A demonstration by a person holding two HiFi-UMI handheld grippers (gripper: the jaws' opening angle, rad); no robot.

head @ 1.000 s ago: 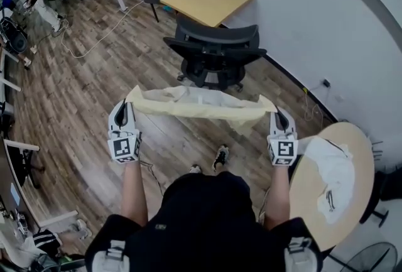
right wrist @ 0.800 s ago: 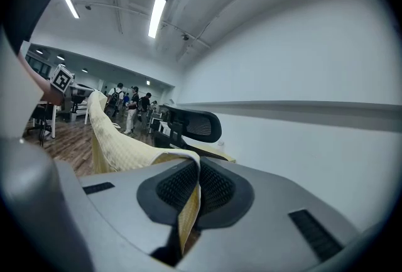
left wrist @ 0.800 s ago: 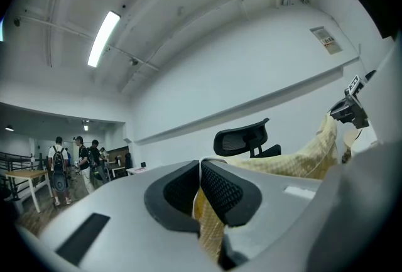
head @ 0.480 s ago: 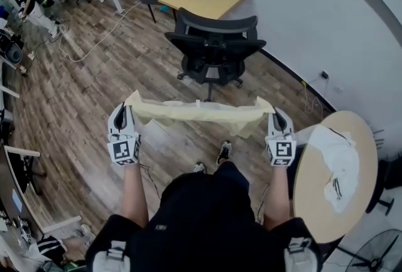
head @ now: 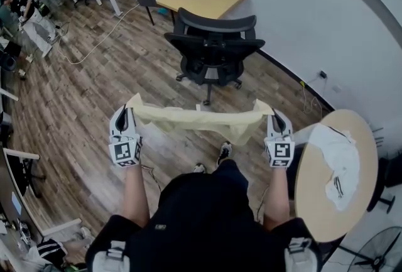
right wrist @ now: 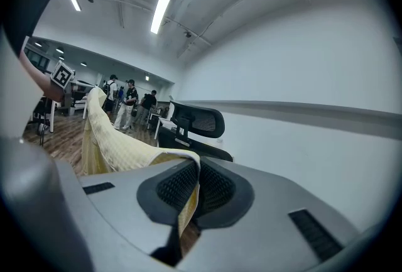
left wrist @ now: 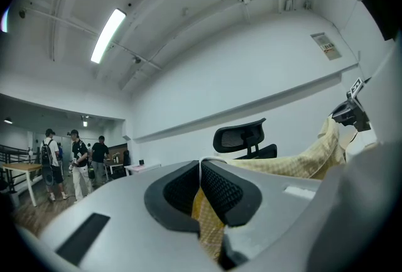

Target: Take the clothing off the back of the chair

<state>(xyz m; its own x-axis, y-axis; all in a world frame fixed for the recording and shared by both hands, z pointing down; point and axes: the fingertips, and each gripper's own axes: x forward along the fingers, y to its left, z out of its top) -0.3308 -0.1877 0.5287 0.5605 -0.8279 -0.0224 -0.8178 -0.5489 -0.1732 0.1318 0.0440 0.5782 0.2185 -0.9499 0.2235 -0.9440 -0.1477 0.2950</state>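
L gripper (head: 127, 108) & R gripper (head: 274, 115) fingers (left wrist: 221, 192) are each clenching a top corner of the yellow garment (head: 201, 119), holding it stretched, off the chair (head: 213, 51). It's looking light, soft and floppy, w/ the middle sagging, so corner grips are suiting it.

left claw (left wrist: 202, 186) pinches yellow clothing (left wrist: 295, 164); black chair (left wrist: 244, 139) behind.

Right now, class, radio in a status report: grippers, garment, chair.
Both shut on yellow garment: left hand-held gripper, right hand-held gripper. Garment stretched between them, off the black chair. Nothing blocking.
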